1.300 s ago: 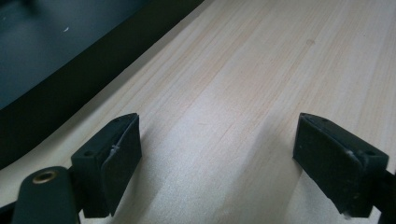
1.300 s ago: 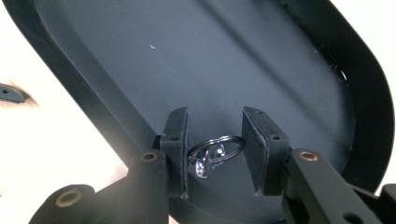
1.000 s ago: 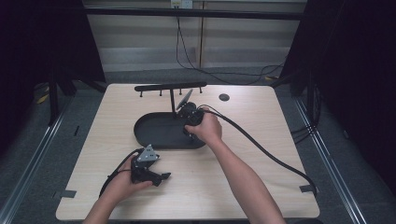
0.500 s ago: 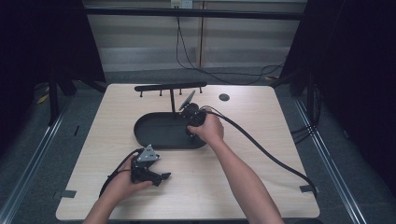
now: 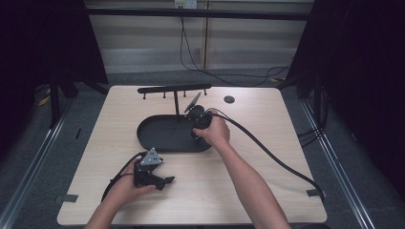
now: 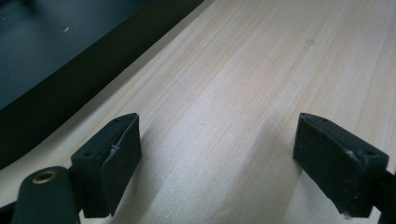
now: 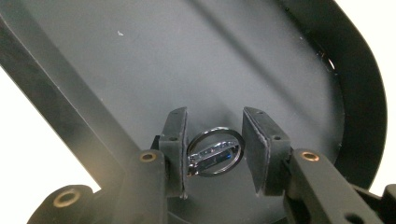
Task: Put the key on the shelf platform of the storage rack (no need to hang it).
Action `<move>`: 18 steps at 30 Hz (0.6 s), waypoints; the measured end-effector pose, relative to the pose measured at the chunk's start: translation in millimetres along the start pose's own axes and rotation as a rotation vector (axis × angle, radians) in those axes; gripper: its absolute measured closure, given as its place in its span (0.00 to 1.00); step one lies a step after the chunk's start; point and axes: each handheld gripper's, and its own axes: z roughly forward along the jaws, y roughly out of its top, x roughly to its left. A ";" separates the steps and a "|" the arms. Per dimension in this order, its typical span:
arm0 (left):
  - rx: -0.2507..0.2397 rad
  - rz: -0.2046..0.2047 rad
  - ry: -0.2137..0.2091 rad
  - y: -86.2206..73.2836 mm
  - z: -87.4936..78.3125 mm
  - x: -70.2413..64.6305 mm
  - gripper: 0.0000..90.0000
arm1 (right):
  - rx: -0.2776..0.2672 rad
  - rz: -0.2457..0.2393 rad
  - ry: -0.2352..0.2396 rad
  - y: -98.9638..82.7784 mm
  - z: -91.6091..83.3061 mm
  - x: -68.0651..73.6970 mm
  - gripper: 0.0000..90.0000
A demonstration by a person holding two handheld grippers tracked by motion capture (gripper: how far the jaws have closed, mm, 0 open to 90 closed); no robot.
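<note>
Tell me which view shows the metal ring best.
The right gripper view: the ring sits close up between the right gripper pads, over the black tray. In the high view that hand covers it; the left gripper view looks at table and tray edge.

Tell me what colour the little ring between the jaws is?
Shiny silver, with a blue glint; the ring shows best in the right gripper view.

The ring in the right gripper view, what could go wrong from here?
The small metal ring sits between the fingers of the right gripper, edge to edge. Such a thin, round thing might slip or twist out and drop into the black tray. In the high view the gripper hangs close to the stand's upright post, so a quick lift could knock it. The trailing cable might drag on the table.
</note>
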 end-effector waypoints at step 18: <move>0.000 -0.003 -0.002 -0.1 0.1 -0.3 0.17 | -0.002 0.003 -0.012 -4.6 -1.7 -2.8 0.58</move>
